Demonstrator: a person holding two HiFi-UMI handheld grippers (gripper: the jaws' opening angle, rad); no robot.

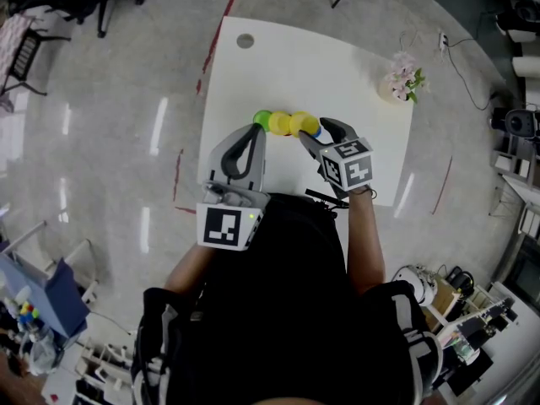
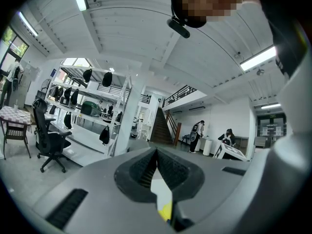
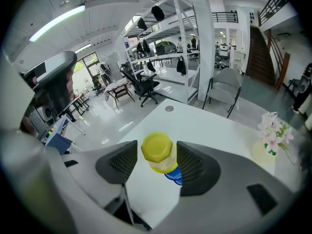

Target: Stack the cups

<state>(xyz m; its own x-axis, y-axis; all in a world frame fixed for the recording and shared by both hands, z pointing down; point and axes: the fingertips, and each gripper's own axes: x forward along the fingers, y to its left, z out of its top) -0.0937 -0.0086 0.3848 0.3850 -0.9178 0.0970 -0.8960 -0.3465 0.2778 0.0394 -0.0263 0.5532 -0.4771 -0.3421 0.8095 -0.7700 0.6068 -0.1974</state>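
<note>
On the white table point(image 1: 337, 66) a green cup point(image 1: 263, 119) and two yellow cups point(image 1: 281, 123) lie close together in a row near the front edge. In the right gripper view an upturned yellow cup point(image 3: 157, 150) sits on a blue cup point(image 3: 174, 175). My right gripper point(image 3: 155, 161) stands open around that yellow cup, with a slim gap showing at the left pad point(image 3: 122, 164). From the head view, the right gripper point(image 1: 319, 133) reaches the row's right end. My left gripper point(image 1: 258, 130) is shut and empty, its tips just before the green cup. The left gripper point(image 2: 157, 152) shows tips meeting.
A small pot of pink flowers point(image 1: 403, 81) stands at the table's far right, also the flowers point(image 3: 273, 130). A round cable hole point(image 1: 245, 40) is at the far left corner. Office chairs point(image 3: 225, 94) and shelving stand beyond the table.
</note>
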